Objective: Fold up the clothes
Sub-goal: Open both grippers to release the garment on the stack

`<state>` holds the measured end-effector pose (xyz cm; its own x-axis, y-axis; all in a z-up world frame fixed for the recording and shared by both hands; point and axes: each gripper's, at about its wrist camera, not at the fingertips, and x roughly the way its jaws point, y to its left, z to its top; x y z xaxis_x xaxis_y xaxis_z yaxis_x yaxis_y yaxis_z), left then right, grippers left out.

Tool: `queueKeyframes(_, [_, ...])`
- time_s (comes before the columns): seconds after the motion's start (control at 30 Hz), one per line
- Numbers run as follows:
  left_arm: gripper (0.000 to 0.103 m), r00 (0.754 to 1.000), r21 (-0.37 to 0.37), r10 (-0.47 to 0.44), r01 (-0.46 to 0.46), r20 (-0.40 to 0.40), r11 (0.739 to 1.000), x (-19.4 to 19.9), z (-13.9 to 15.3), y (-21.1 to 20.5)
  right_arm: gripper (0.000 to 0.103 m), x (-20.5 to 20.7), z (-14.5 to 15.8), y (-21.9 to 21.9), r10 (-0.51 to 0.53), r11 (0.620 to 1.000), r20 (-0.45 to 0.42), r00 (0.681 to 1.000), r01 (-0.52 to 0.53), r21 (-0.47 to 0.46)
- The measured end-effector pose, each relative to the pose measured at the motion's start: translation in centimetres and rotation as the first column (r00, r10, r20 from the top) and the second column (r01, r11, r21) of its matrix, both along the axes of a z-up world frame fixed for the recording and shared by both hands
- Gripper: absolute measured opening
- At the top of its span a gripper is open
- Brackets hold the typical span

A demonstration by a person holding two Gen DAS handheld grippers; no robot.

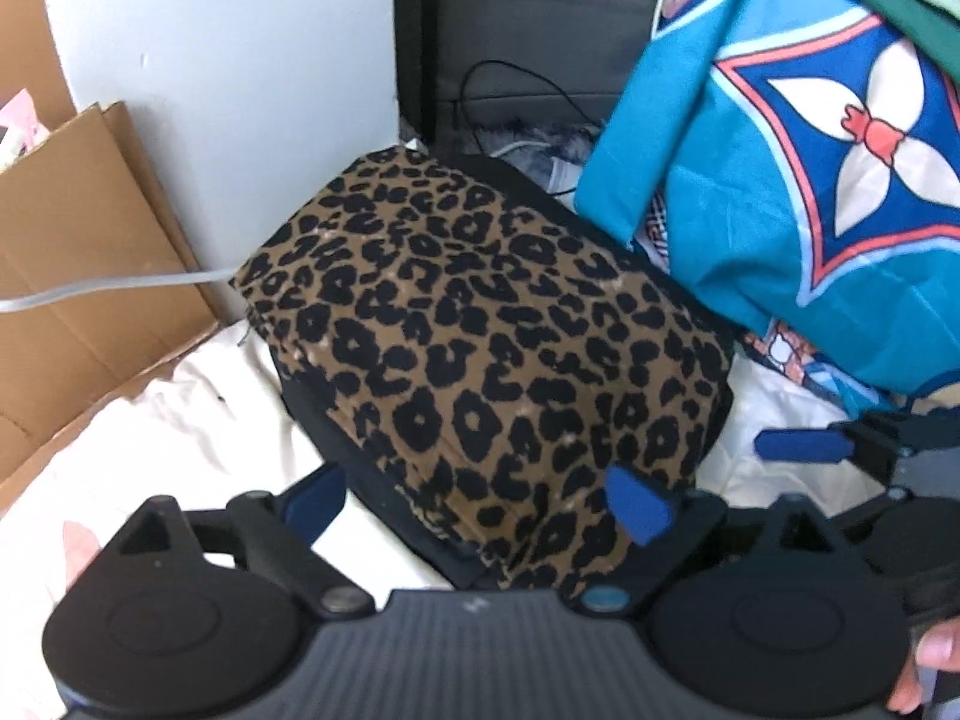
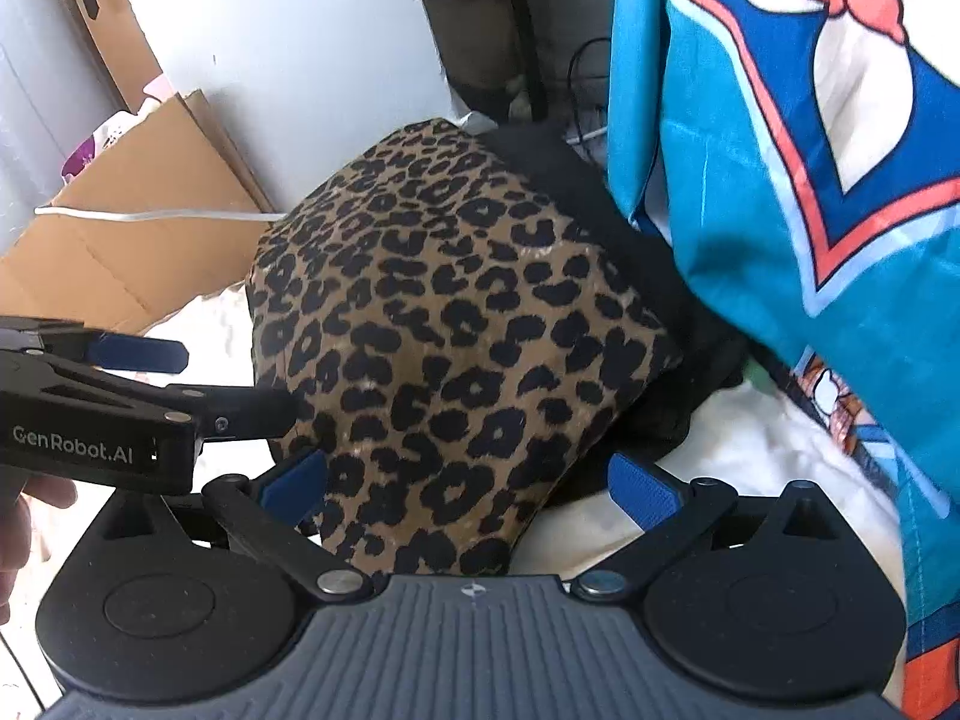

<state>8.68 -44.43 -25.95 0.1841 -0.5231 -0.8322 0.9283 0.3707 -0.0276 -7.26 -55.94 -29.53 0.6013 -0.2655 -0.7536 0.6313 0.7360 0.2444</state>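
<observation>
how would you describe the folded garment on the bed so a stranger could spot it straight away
Start at the white bedsheet between the cardboard and the hanging turquoise fabric. The leopard-print garment lies folded there. Its brown-and-black spots set it apart.

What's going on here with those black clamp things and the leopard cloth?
A person is folding clothes with a hand-held gripper in each hand. The leopard-print garment lies as a folded bundle on the white sheet. Both the left gripper and the right gripper hang over its near edge with jaws wide open, gripping nothing. A blue patterned cloth is heaped on the right, and flattened cardboard leans on the wall to the left.
</observation>
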Motion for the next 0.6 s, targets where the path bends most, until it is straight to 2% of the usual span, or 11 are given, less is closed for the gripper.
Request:
queueKeyframes(0.13, [0.099, 0.999, 0.017, 0.049, -0.049, -0.002, 0.999, 0.4, 0.2, 0.2, 0.102, 0.3, 0.2, -0.3, -0.028, 0.999, -0.021, 0.999, 0.029, 0.034])
queueKeyframes(0.2, [0.1, 0.997, 0.028, 0.074, -0.074, 0.013, 0.997, 0.6, 0.5, 0.5, 0.103, 0.7, 0.5, -0.3, -0.041, 0.999, -0.038, 0.998, 0.042, 0.028])
queueKeyframes(0.3, [0.101, 0.994, 0.04, 0.11, -0.11, -0.003, 0.993, 1.2, 0.9, 0.9, 0.102, 1.1, 1.3, 0.0, -0.051, 0.998, -0.055, 0.997, 0.052, 0.029])
queueKeyframes(0.6, [0.102, 0.986, 0.075, 0.163, -0.164, 0.028, 0.984, 2.4, 4.7, 2.6, 0.102, 2.2, 5.9, 1.1, -0.023, 0.998, -0.092, 0.996, 0.027, 0.052])
